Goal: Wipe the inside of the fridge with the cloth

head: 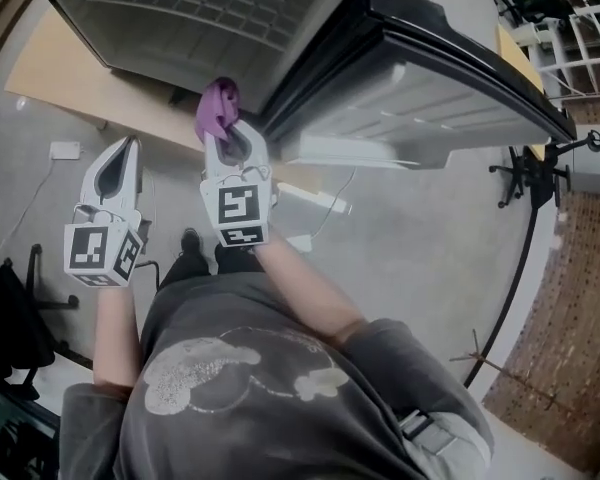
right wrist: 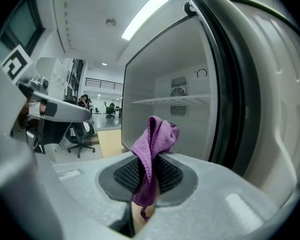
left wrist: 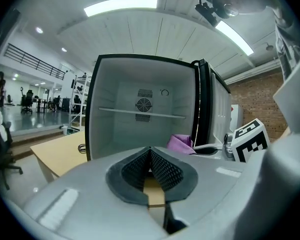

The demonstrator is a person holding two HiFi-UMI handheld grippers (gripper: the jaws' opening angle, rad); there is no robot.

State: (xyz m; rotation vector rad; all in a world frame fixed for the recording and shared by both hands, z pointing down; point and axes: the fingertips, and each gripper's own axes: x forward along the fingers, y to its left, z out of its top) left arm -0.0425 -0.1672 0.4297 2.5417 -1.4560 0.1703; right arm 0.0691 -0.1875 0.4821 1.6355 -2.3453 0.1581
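Observation:
The fridge [head: 220, 18] stands open in front of me, its door [head: 450, 78] swung out to the right. Its white inside [left wrist: 140, 119] has a shelf [left wrist: 142, 113] and a round vent [left wrist: 143, 104] on the back wall. A purple cloth [head: 217, 108] is pinched in my right gripper [head: 232, 140], which is shut on it just outside the fridge's lower edge; the cloth [right wrist: 152, 151] sticks up between the jaws. My left gripper [head: 120, 168] hangs to the left, shut with nothing in it. The jaws of the left gripper [left wrist: 151, 166] are pressed together.
The fridge sits on a light wooden platform [head: 70, 73]. A white box [head: 65, 150] and cables lie on the grey floor. A black stand [head: 525, 173] is at the right, beside a brick-patterned floor area [head: 570, 318]. Office chairs [right wrist: 80, 131] stand far off.

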